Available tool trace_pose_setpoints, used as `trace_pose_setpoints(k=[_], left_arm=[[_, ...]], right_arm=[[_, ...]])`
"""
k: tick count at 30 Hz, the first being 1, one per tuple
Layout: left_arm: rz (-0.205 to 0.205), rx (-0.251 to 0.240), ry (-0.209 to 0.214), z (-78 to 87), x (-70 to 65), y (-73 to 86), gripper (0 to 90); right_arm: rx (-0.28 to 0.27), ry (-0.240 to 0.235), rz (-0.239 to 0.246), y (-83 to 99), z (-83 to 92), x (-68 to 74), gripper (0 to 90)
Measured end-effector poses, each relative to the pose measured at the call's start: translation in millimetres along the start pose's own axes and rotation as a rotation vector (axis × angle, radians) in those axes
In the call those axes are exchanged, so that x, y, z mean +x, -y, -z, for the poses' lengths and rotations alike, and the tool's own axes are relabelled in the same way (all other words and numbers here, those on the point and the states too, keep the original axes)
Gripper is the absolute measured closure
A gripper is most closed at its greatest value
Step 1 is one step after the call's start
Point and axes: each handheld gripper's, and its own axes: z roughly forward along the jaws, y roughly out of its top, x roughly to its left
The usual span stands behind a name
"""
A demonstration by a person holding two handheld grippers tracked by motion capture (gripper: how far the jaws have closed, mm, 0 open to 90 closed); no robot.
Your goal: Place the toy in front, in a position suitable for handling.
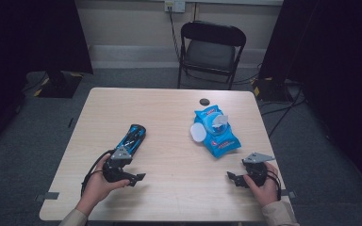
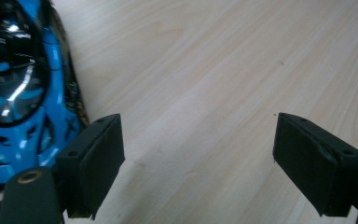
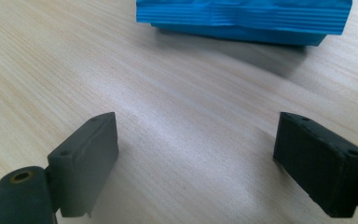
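Left gripper view: the left hand-held gripper [image 2: 198, 163] has its jaws spread wide with only bare wood between them. The blue and black toy car [image 2: 23, 88] lies just beside the outer face of the jaw at the picture's left, outside the gap; whether it touches that jaw cannot be told. In the high view the left hand-held gripper [image 1: 139, 177] sits near the front edge of the surface [image 1: 165, 188], jaws pointing towards the middle, and the toy car [image 1: 133, 137] lies just beyond it, slanting away.

The right hand-held gripper [image 3: 196, 163] also stands wide and holds nothing. Ahead of it, apart from the jaws, lies the crimped end of a blue pack of wet wipes [image 3: 242, 18]. From above, the right hand-held gripper [image 1: 232, 177] is near the front right corner, and the pack of wet wipes [image 1: 215, 132] lies beyond it, its white lid flipped open and a wipe sticking up. The pack carries red and white printing too small to read. A small dark round object [image 1: 204, 101] lies near the far edge.
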Motion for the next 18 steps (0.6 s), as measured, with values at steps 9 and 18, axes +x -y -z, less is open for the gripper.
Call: trace_pose_setpoints(k=[9, 18], left_arm=[[0.022, -0.030, -0.051, 11.4, 13.9, -11.2, 16.2], [0.035, -0.067, -0.088, 14.9, 27.5, -25.0, 15.7]], right_arm=[[0.000, 0.000, 0.000, 0.0, 0.0, 0.0, 13.1], [0.000, 0.000, 0.000, 0.0, 0.0, 0.0, 13.1]])
